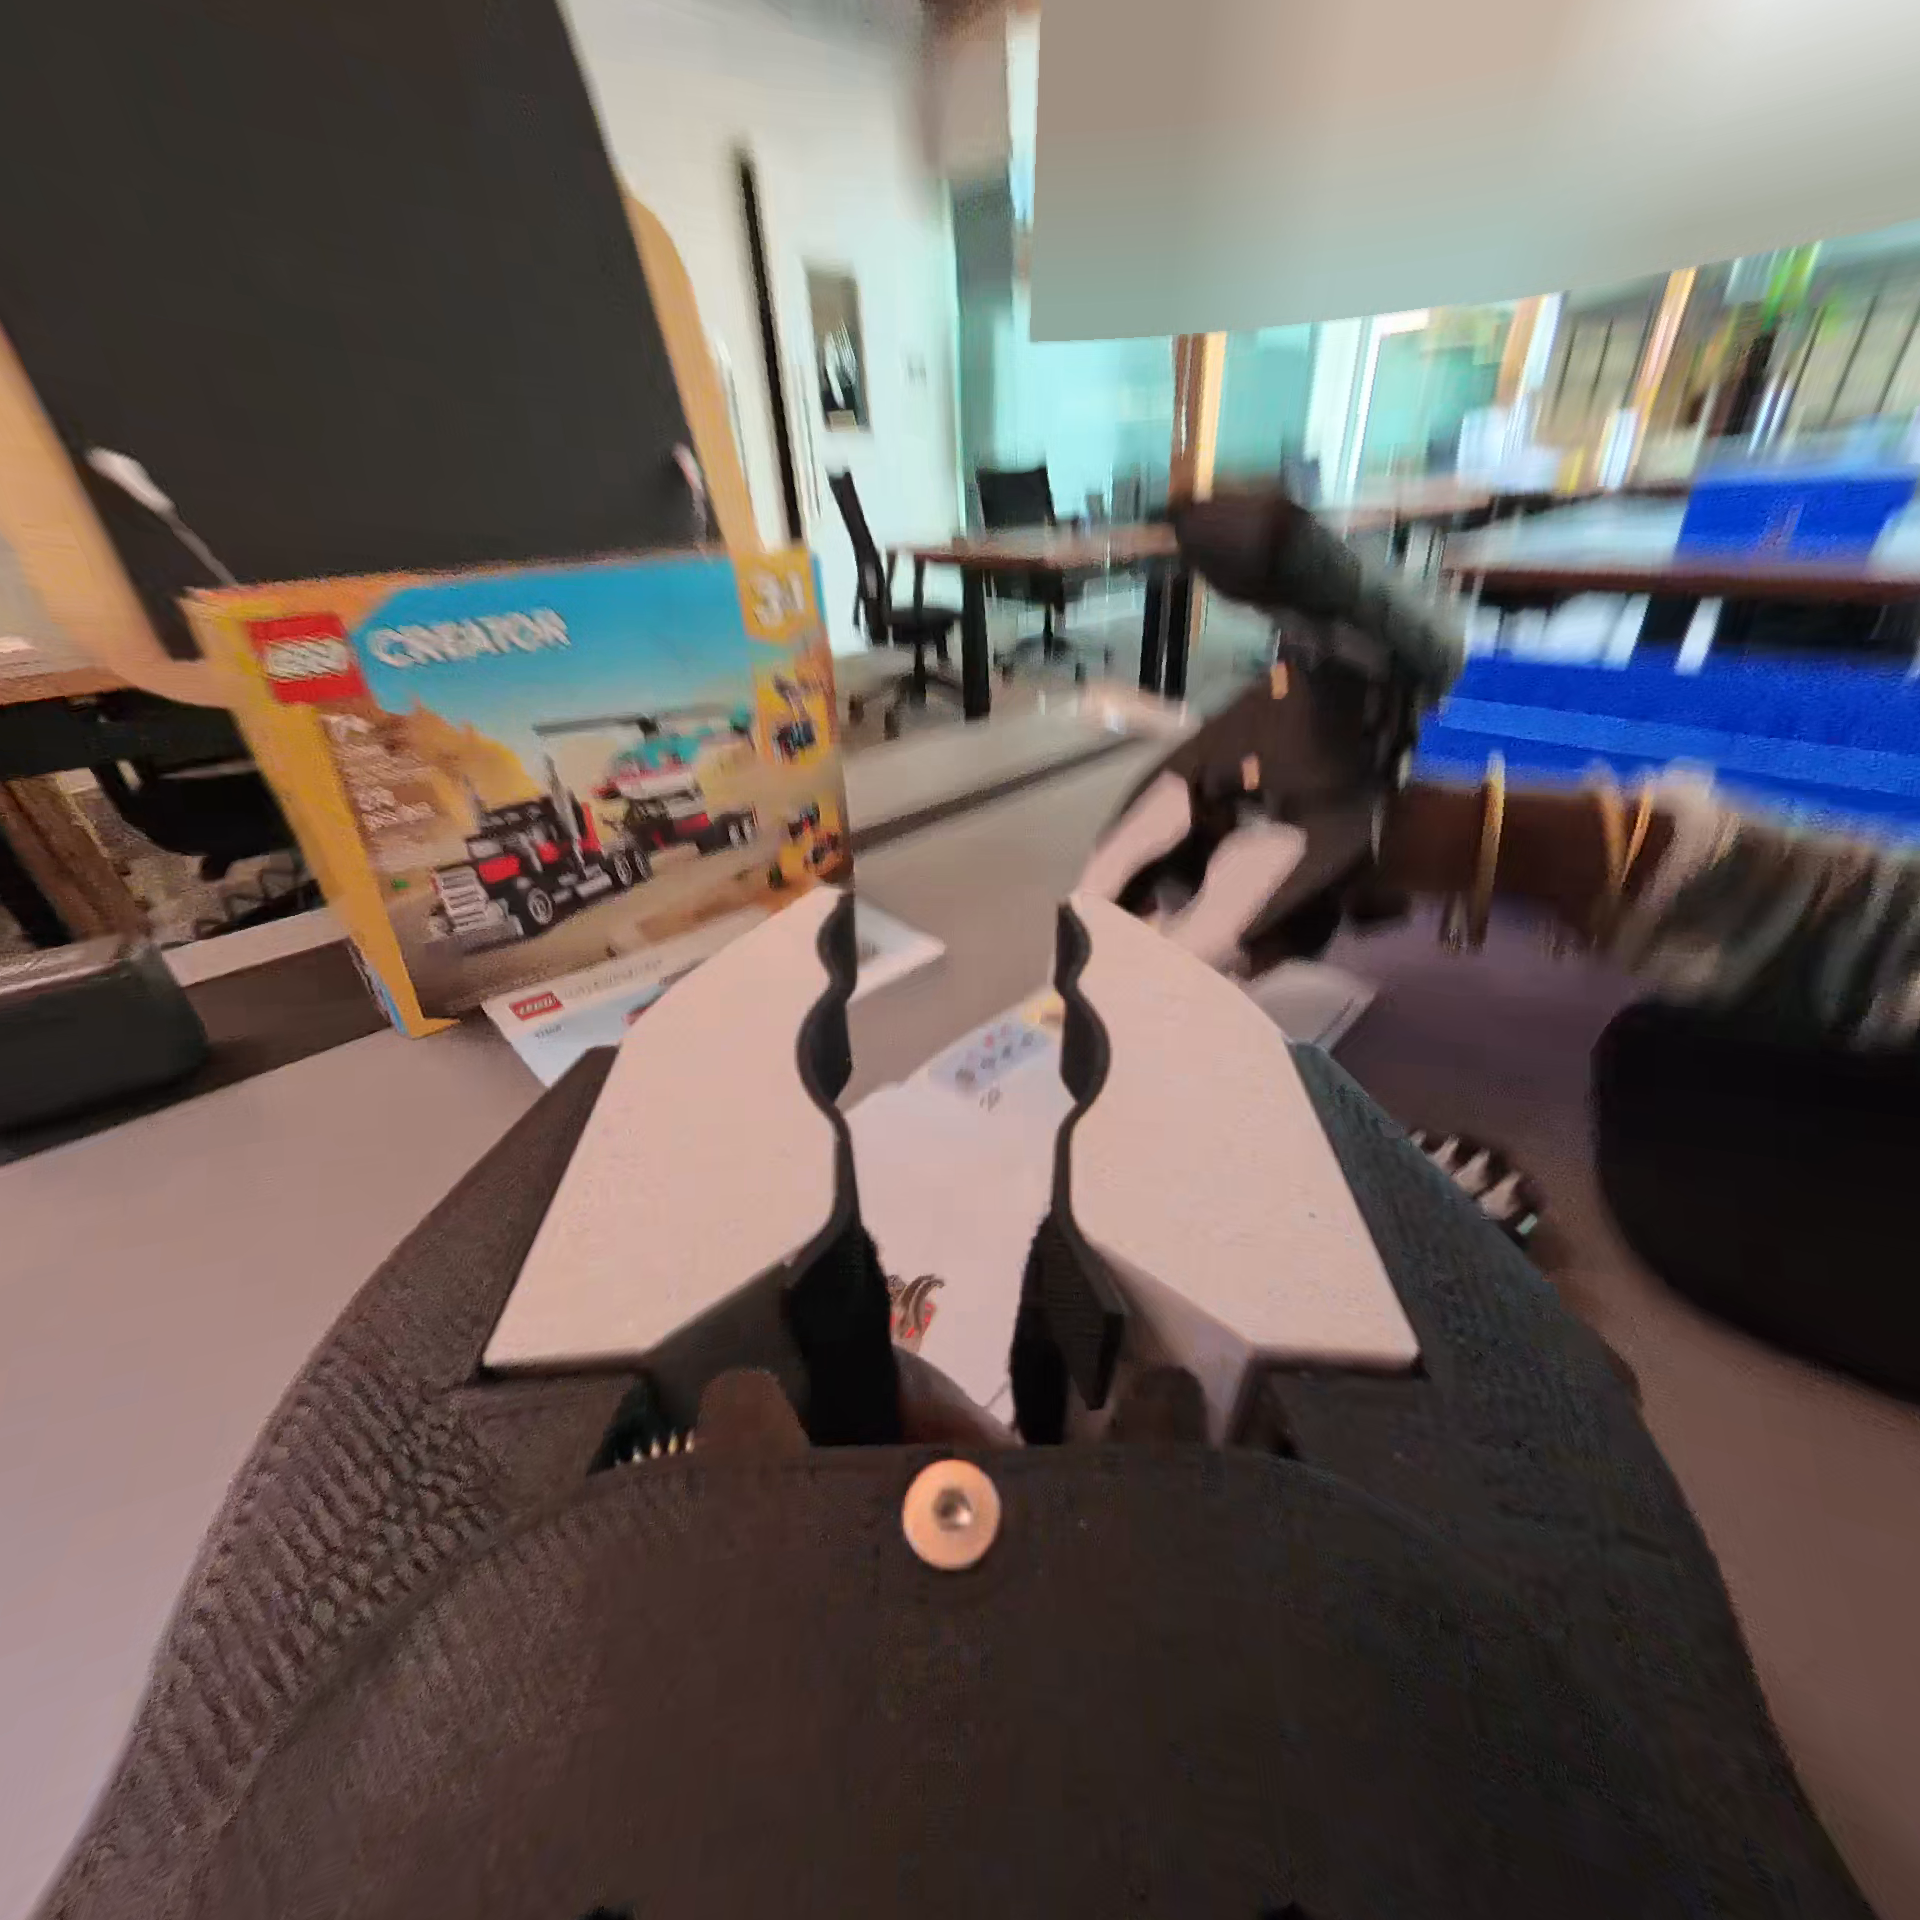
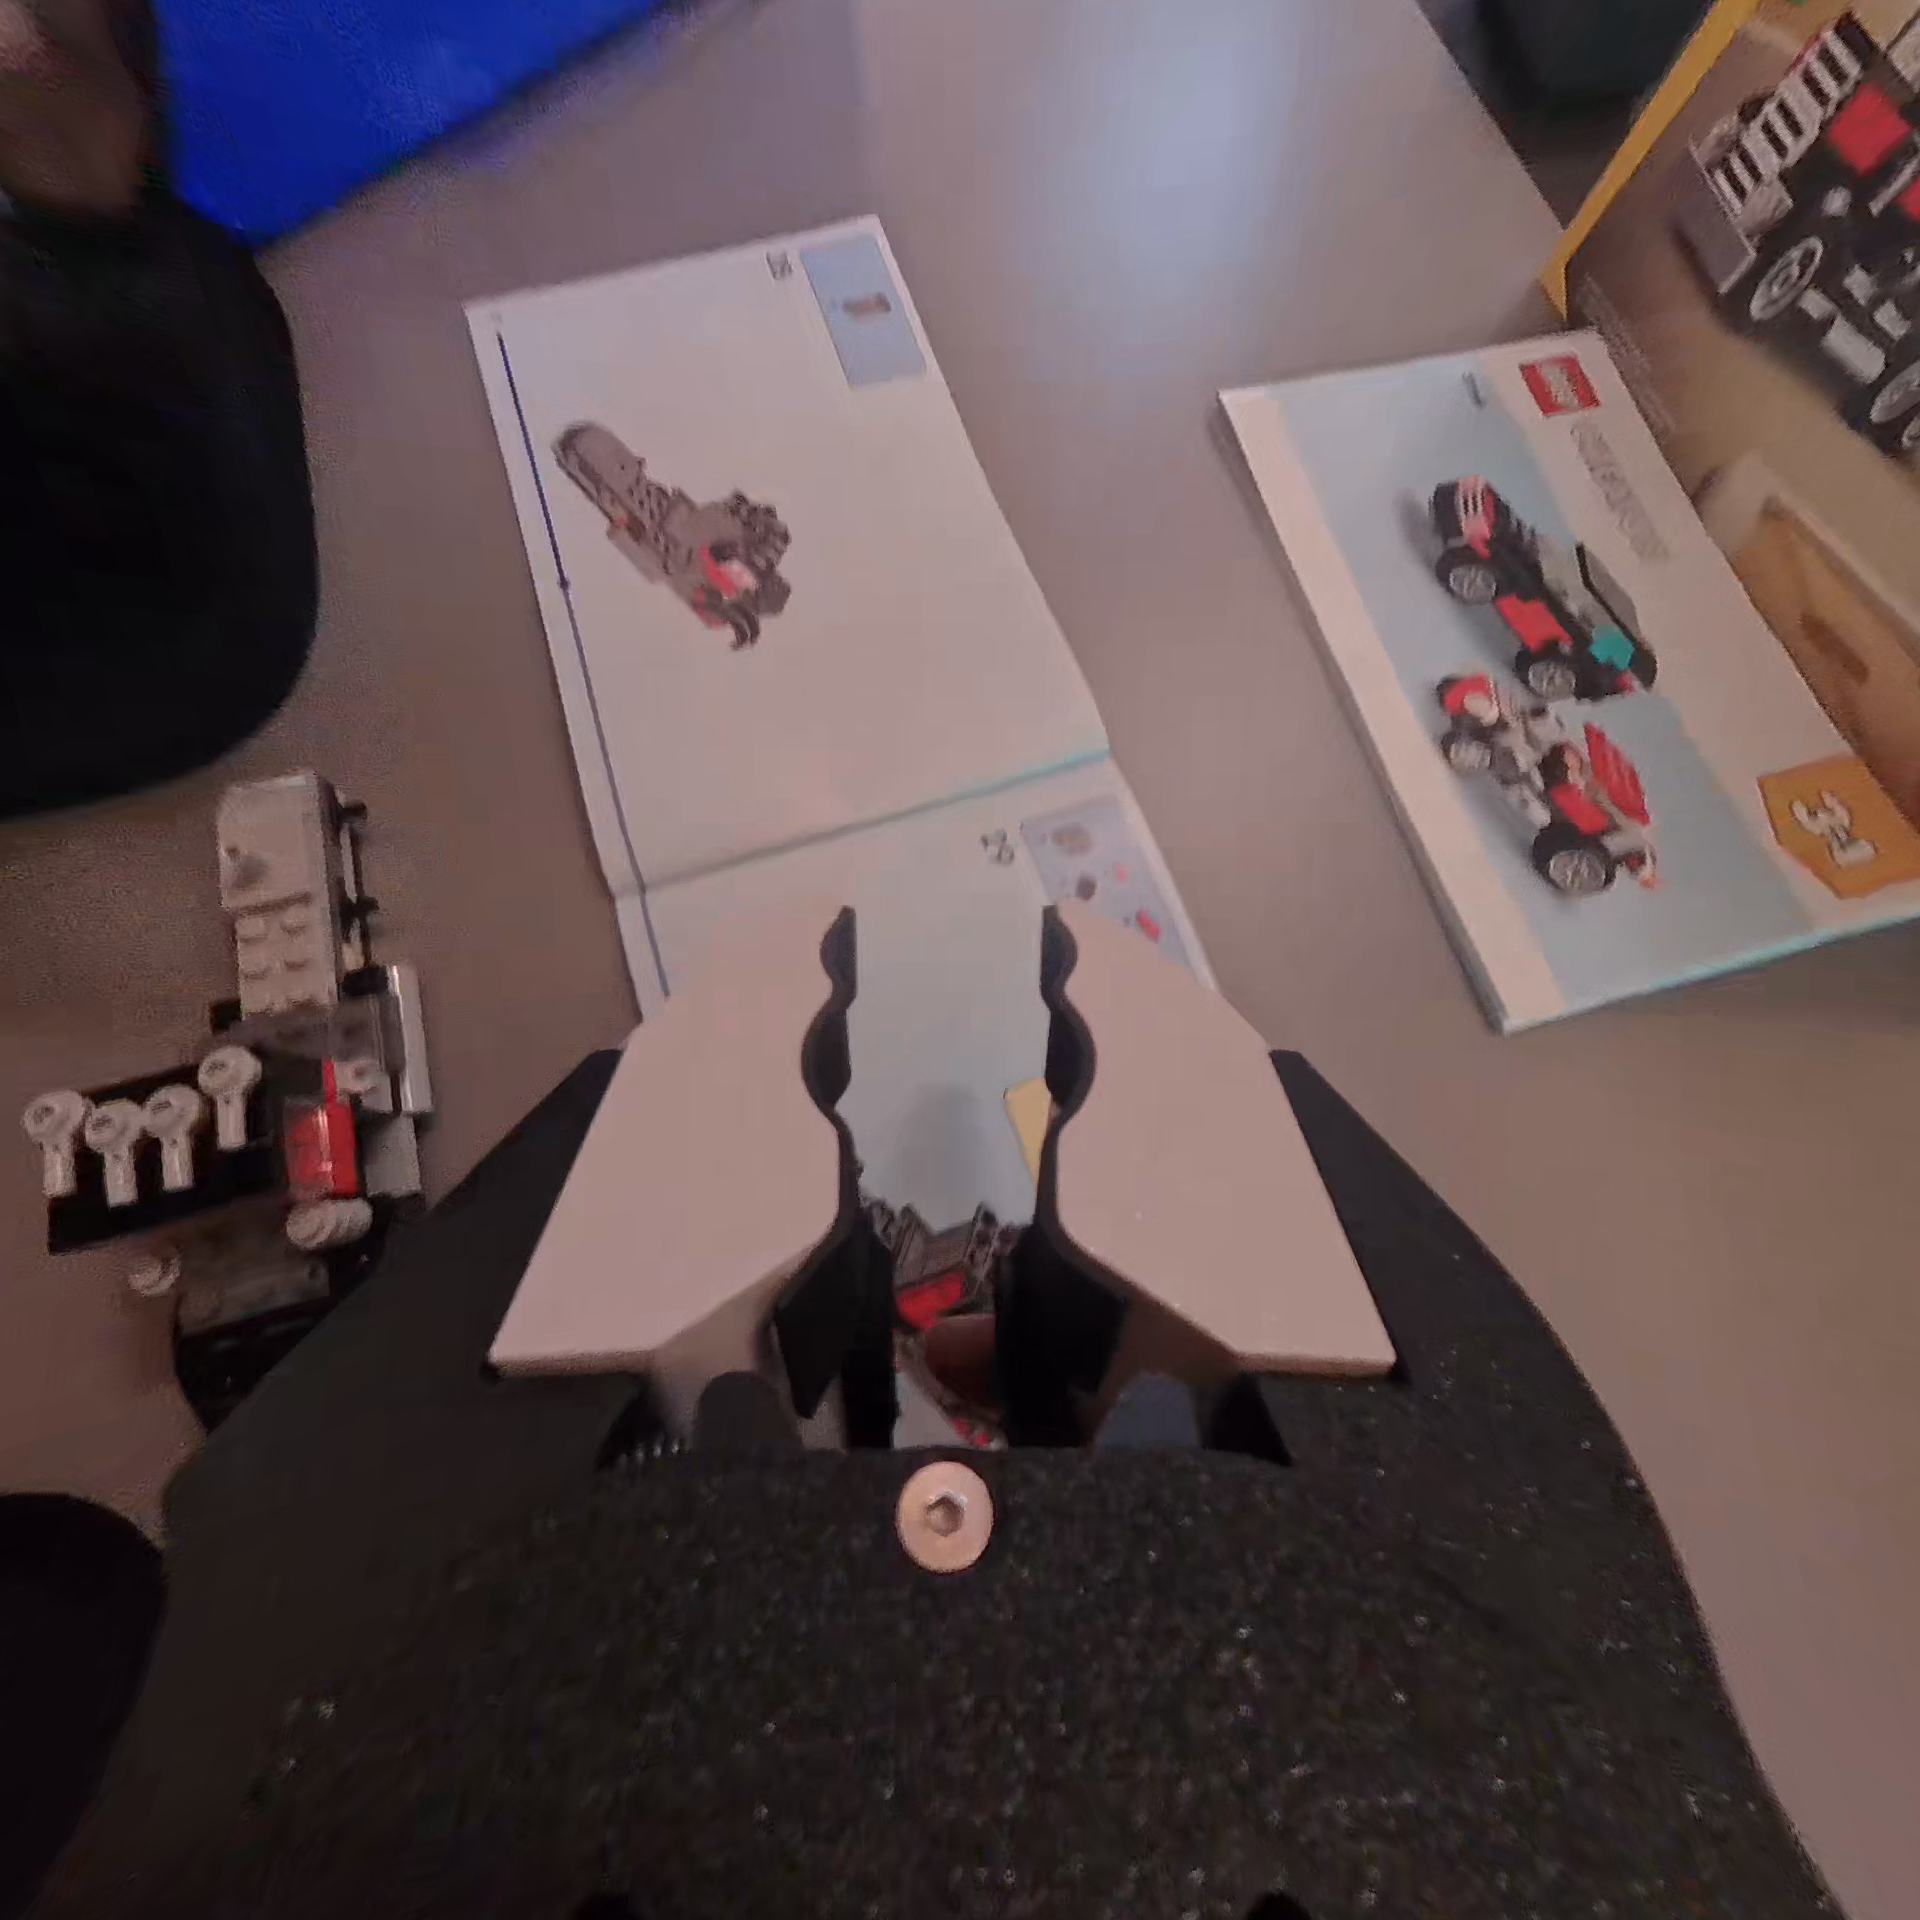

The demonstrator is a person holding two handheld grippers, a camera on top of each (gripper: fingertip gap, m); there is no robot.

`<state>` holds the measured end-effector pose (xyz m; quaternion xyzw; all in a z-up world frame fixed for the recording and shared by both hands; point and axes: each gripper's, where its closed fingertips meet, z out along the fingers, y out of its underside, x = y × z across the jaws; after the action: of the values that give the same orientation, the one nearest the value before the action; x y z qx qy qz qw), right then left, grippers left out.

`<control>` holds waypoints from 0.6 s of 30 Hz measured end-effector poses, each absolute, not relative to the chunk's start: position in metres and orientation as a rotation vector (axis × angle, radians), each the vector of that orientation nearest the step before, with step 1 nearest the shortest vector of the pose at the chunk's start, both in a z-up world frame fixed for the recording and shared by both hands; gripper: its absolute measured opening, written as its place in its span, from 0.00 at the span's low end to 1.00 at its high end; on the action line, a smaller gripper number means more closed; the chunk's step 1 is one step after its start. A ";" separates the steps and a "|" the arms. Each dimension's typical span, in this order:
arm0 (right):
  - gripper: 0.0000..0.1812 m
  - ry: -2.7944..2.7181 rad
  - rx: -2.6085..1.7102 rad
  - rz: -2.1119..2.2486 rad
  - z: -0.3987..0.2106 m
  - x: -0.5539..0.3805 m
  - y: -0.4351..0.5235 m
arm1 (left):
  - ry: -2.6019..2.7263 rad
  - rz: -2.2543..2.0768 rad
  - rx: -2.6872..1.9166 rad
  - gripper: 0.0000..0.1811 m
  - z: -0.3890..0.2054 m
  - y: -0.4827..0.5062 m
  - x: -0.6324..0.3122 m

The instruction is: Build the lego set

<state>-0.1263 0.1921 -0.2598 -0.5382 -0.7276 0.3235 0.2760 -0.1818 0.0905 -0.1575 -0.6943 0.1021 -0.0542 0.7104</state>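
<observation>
Grey bench (image 2: pixel 1299 1195) carries an open manual (image 2: pixel 831 623); both tongs (image 1: pixel 956 914) (image 2: pixel 945 920) spread, empty; next, probably grab the half-built truck (image 2: pixel 281 1039).

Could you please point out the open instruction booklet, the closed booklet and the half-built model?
open instruction booklet (image 2: pixel 831 582): right wrist view, upper page.
closed booklet (image 2: pixel 1455 665): right wrist view, cover.
half-built model (image 2: pixel 281 914): right wrist view, grey block.

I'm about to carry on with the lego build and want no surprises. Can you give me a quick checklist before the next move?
1. Left gripper empty, jaws apart: ok.
2. Right gripper empty, jaws apart: ok.
3. Open instruction booklet flat and in view: ok.
4. Partly built model on the table, untouched, left of the right gripper: ok.
5. Next loose piece located: cannot tell.
6. Closed booklet and box off to the side: ok.
</observation>
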 end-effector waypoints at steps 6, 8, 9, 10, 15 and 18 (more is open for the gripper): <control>0.24 -1.941 -1.592 0.817 -0.294 -0.103 0.186 | 0.114 -0.421 -1.607 0.25 -0.165 0.037 -0.178; 0.25 -1.934 -1.625 0.833 -0.300 -0.102 0.185 | 0.085 -0.357 -1.709 0.25 -0.188 0.037 -0.179; 0.25 -1.919 -1.628 0.843 -0.300 -0.103 0.186 | 0.090 -0.312 -1.752 0.25 -0.198 0.039 -0.179; 0.24 -1.909 -1.628 0.849 -0.300 -0.102 0.187 | 0.108 -0.279 -1.783 0.24 -0.207 0.041 -0.177; 0.23 -1.916 -1.581 0.857 -0.301 -0.089 0.196 | 0.220 -0.229 -1.955 0.21 -0.238 0.051 -0.163; 0.23 -1.908 -1.548 0.886 -0.301 -0.080 0.203 | 0.255 -0.291 -2.049 0.19 -0.254 0.053 -0.157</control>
<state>-0.0801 0.2029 -0.3009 -0.5720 -0.7050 0.3274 0.2621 -0.1565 0.0526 -0.2545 -0.8487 0.1058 -0.1204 0.5039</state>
